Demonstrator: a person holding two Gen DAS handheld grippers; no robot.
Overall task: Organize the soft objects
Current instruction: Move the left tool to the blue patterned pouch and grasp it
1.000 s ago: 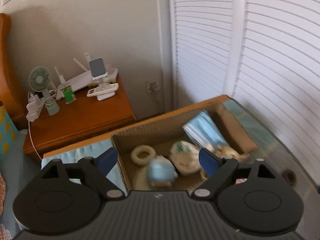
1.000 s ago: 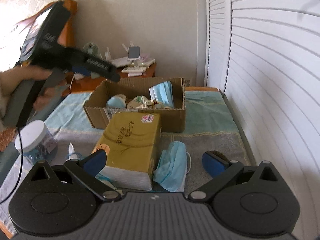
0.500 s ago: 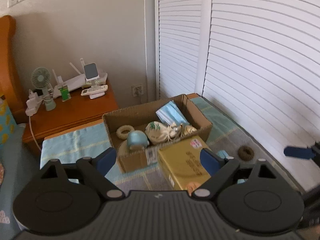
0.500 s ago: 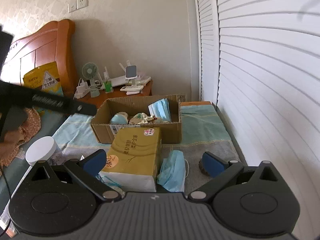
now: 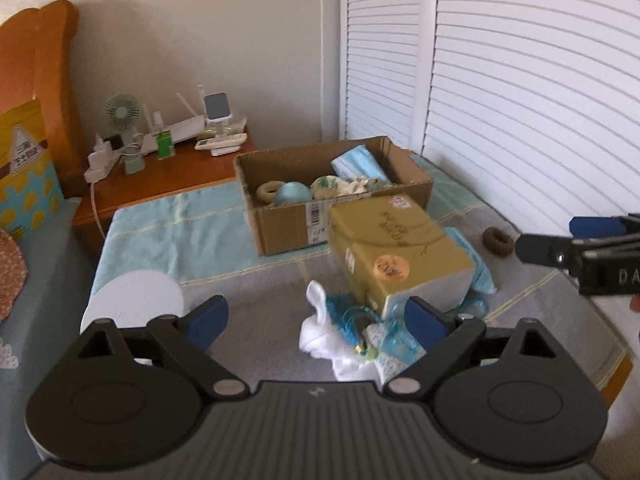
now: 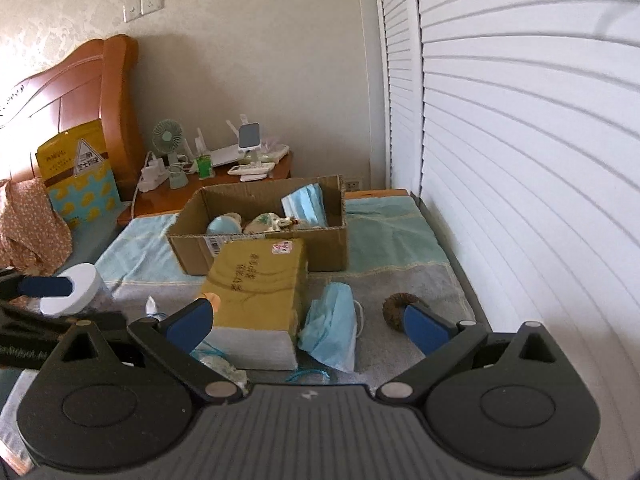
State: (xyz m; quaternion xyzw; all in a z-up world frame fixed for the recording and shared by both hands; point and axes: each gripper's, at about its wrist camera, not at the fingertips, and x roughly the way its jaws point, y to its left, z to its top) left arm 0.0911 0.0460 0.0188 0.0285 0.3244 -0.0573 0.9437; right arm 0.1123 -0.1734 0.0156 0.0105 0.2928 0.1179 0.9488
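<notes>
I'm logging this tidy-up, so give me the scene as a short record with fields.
surface: grey and teal cloth
box: open, holds masks, a blue ball, a ring, a printed pouch
tissue pack: in front of the box
loose mask: right of the pack
brown ring: on the cloth
left tool: opening, nothing between
right tool: open, empty

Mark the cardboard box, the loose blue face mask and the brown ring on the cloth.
cardboard box [image 6: 256, 254], right wrist view, on its front wall.
blue face mask [image 6: 334, 326], right wrist view, on its pleated middle.
brown ring [image 5: 497, 241], left wrist view, on its near rim.
</notes>
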